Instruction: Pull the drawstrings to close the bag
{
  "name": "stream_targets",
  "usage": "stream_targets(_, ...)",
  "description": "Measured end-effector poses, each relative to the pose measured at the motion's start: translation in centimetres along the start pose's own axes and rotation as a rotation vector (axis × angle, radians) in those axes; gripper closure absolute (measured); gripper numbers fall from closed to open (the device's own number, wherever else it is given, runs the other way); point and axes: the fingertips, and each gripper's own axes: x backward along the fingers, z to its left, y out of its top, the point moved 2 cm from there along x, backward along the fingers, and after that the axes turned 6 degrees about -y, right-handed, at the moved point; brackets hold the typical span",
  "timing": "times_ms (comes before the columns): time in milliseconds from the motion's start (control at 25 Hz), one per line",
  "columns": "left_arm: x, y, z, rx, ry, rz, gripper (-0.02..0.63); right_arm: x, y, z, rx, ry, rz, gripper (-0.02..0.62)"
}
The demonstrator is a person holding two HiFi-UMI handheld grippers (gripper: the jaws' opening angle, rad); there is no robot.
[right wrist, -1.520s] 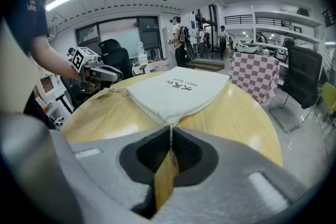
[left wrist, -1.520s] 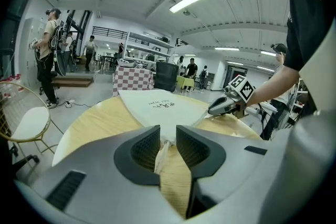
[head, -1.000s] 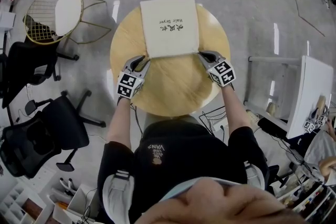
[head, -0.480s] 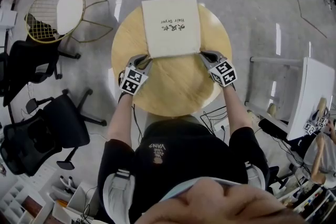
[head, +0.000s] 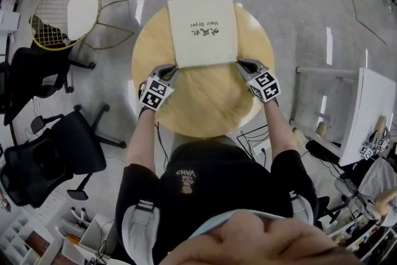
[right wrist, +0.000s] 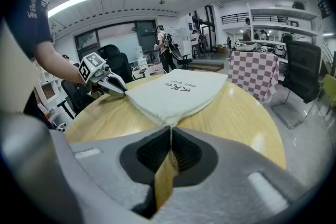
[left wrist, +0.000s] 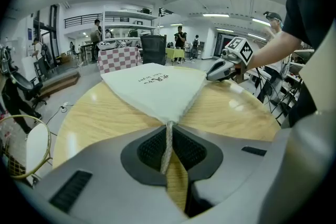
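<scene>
In the head view the bag [head: 201, 31] lies flat on the far half of the round desk [head: 205, 105], with its mouth edge turned toward the person. The left tongs [head: 171, 72] sit at the near left corner of the bag and the right tongs [head: 240, 65] at the near right corner, both pointing slantwise down at the cloth. I judge they are placed there because the cords leave the hem at these two corners, so a pull outward to both sides can gather the mouth. In the left gripper view the left tongs have just been closing. The left cord [left wrist: 167, 144] runs from the bag corner down between the two pads, which now appear to pinch it. Only a narrow slit is open lower down, where the wood of the desk shows through. The cord looks short and straight between corner and pads, so little slack is there to take up. In the right gripper view the right tongs are closed together on the thin right cord [right wrist: 170, 134], which comes out of the near corner of the bag just beyond the pads. The mouth edge is flat and not yet gathered in any view, so by my judgement the pull itself is not begun.
</scene>
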Motion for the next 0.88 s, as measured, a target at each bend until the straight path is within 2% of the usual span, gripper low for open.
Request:
stream_targets(160,-0.3,-0.2,-0.1,-0.018,-0.007,0.039,0.562,-0.1,0.1,0.0,0.001,-0.004,0.001,0.589)
stream_targets(320,0.0,0.0,-0.2,-0.005,-0.015,0.018,0.583,0.1,0.1,0.0,-0.006,-0.005,-0.002,0.589)
stream_targets(520,0.8,0.8,0.3,0.080,-0.028,-0.089,0.588,0.4,0.3,-0.1,-0.056,-0.011,-0.015,0.589)
stream_targets(880,2.3,2.3,0.2,0.213,-0.015,-0.167,0.591,1.0,0.9,-0.5,-0.188,-0.050,-0.025,0.592)
